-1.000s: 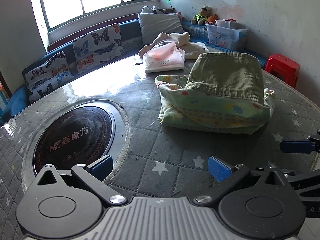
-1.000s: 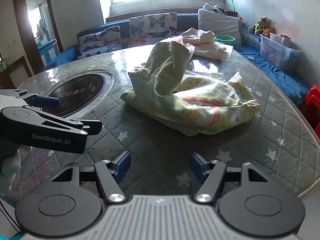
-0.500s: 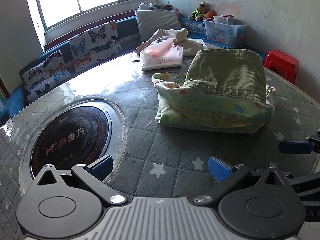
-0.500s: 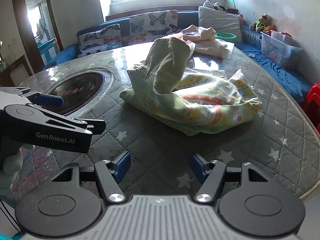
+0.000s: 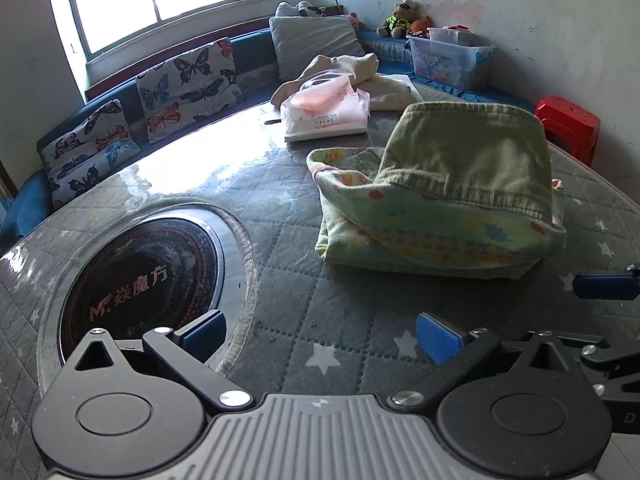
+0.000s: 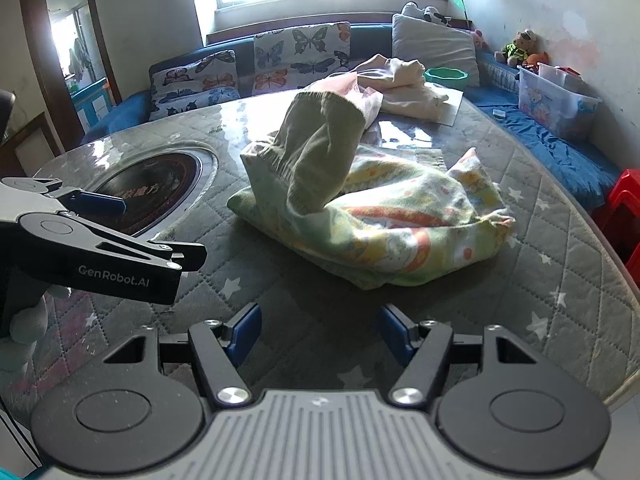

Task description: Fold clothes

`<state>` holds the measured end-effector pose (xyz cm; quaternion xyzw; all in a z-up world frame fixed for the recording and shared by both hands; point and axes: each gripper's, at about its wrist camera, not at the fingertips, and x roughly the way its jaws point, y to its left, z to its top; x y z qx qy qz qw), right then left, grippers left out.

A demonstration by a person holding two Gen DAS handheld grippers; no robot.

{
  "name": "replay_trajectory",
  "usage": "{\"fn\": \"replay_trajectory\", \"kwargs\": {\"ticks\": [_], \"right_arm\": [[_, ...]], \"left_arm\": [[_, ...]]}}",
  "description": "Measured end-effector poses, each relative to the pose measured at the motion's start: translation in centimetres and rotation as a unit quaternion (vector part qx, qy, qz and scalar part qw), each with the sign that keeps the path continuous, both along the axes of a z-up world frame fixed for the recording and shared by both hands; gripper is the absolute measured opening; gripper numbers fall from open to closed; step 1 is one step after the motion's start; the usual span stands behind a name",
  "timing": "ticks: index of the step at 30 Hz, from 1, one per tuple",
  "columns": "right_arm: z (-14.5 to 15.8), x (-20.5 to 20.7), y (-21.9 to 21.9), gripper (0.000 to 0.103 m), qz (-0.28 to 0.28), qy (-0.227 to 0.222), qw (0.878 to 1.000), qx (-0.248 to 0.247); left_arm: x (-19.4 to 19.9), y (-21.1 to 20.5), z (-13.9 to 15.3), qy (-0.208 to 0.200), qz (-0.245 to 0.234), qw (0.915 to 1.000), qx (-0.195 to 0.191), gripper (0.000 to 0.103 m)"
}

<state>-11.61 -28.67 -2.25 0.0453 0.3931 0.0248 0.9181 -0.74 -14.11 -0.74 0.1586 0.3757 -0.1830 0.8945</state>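
Both hand-held grippers crept closer to the green corduroy and flowery cloth bundle (image 5: pixel 436 200) ahead. Left hand-held gripper (image 5: pixel 320 334) and right hand-held gripper (image 6: pixel 320 330) gape wide, holding nothing; folding hasn't started.

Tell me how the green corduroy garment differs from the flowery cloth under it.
The green corduroy garment is plain olive and ribbed; the flowery cloth is pale with coloured prints. The garment stands humped on top; the cloth lies bunched flat on the table. Neither looks neatly folded, and neither gripper holds either.
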Motion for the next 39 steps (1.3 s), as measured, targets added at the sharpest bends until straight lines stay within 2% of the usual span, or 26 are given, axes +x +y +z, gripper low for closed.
{"fn": "replay_trajectory", "kwargs": {"ticks": [6,16,18,19,23,26,28,31,39], "right_arm": [[1.4,0.1,-0.6,0.067,0.002,-0.014,1.000,-0.007],[3.9,1.4,-0.8,0.066,0.022,-0.065,0.997,-0.019],[4.0,2.2,-0.8,0.063,0.021,-0.074,0.997,-0.022],[4.0,2.7,-0.7,0.058,0.023,-0.076,0.997,-0.020],[3.8,4.0,-0.4,0.030,0.042,-0.078,0.996,-0.005],[3.4,4.0,0.5,0.014,0.084,-0.080,0.993,-0.006],[3.2,3.8,1.1,0.009,0.106,-0.079,0.991,-0.010],[2.6,3.1,2.2,0.007,0.140,-0.072,0.987,-0.018],[0.6,1.1,3.5,0.006,0.203,-0.031,0.979,-0.018]], "left_arm": [[1.1,-0.1,0.6,-0.005,0.003,1.0000,0.001,0.103],[3.6,0.1,2.6,-0.027,0.020,0.9994,-0.005,0.103],[4.2,0.3,3.2,-0.032,0.025,0.9991,-0.008,0.102],[4.5,0.4,3.5,-0.035,0.029,0.9989,-0.009,0.102],[5.9,1.0,4.7,-0.049,0.050,0.9974,-0.015,0.102],[6.8,1.4,5.4,-0.053,0.060,0.9965,-0.021,0.102],[7.3,1.3,5.7,-0.052,0.061,0.9964,-0.025,0.102],[8.1,0.9,5.6,-0.047,0.061,0.9966,-0.028,0.102],[9.3,-0.7,3.4,-0.015,0.052,0.9983,-0.022,0.102]]}}
